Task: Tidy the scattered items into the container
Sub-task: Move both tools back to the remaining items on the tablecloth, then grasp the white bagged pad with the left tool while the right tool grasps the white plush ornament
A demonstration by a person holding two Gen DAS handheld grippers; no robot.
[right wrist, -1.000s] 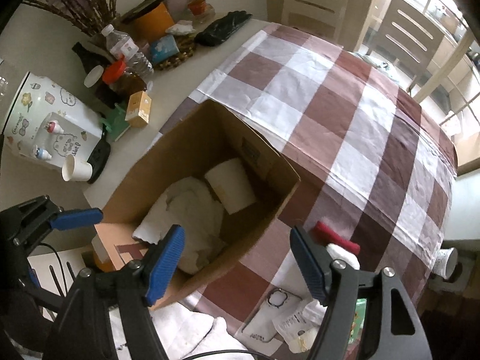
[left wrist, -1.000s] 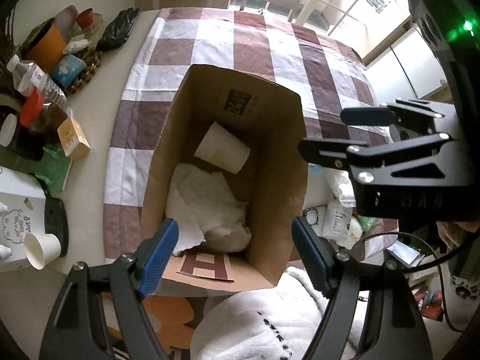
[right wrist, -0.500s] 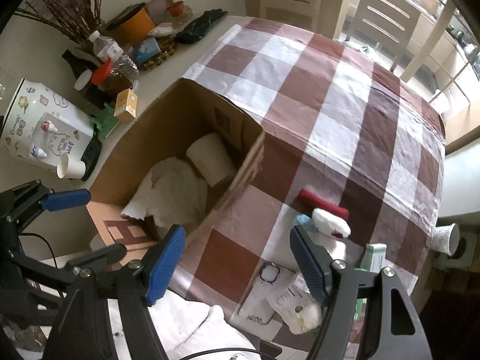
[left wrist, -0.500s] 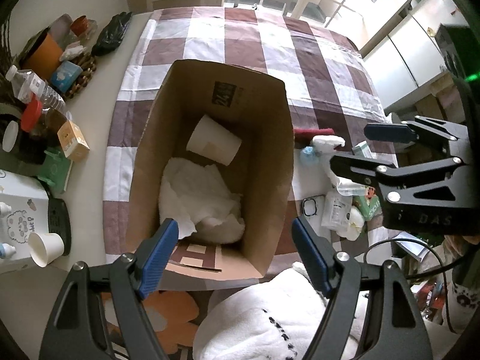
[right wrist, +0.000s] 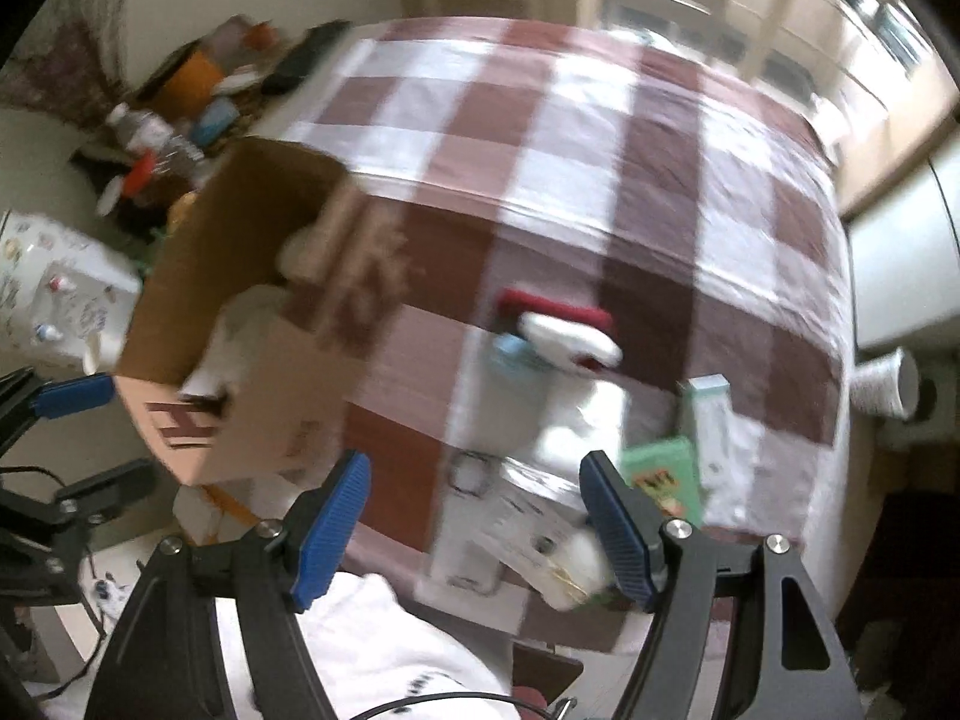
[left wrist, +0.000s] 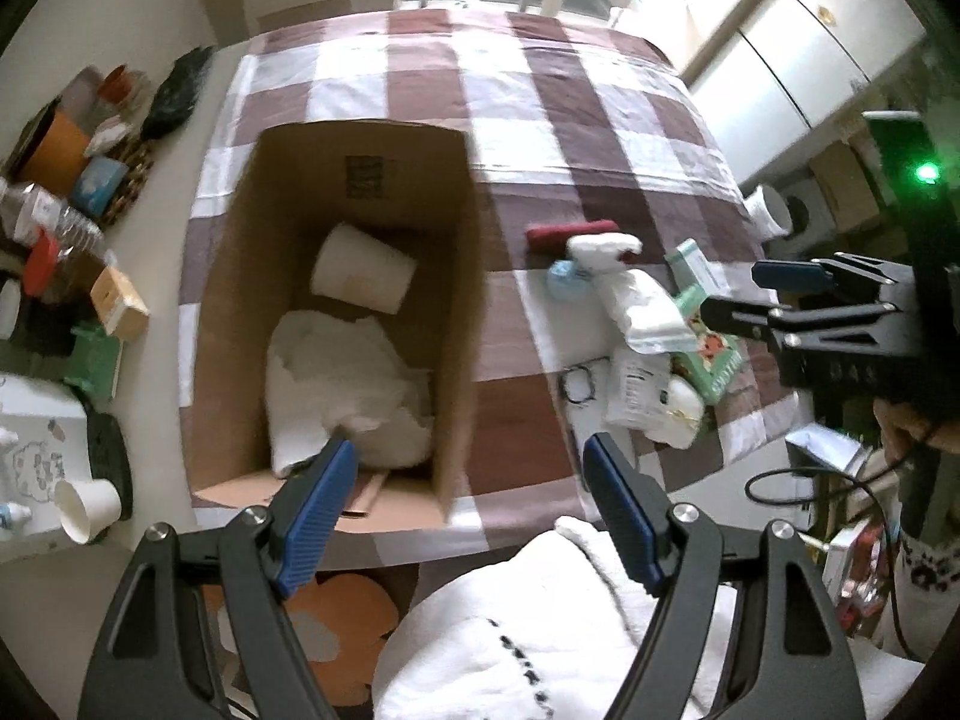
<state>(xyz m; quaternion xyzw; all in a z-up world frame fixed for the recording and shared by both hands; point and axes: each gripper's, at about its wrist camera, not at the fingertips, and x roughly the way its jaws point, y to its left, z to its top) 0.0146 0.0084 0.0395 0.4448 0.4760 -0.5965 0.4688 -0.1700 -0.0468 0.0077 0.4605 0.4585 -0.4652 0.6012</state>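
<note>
An open cardboard box [left wrist: 462, 276] stands on the checked tablecloth and holds a white paper cup [left wrist: 362, 269] and crumpled white paper [left wrist: 342, 384]. To its right lie scattered items: a red bar [left wrist: 570, 234], a white pouch [left wrist: 645, 309], a green packet [left wrist: 714, 354], a white sachet [left wrist: 636, 387] and a small black ring [left wrist: 577, 384]. My left gripper [left wrist: 468, 498] is open and empty above the box's near edge. My right gripper [right wrist: 477, 516] is open and empty over the scattered items [right wrist: 576, 414]; it also shows in the left wrist view [left wrist: 780, 300]. The right wrist view is blurred.
Bottles, an orange cup, small cartons and a basket [left wrist: 72, 198] crowd the table's left side. A paper cup [left wrist: 84, 504] lies at the near left. Another cup [right wrist: 885, 384] stands off the table's right side. A person's white sleeve [left wrist: 540, 630] is below.
Both grippers have shifted right. The right gripper has moved from over the box to over the scattered items. The box and its contents have not changed.
</note>
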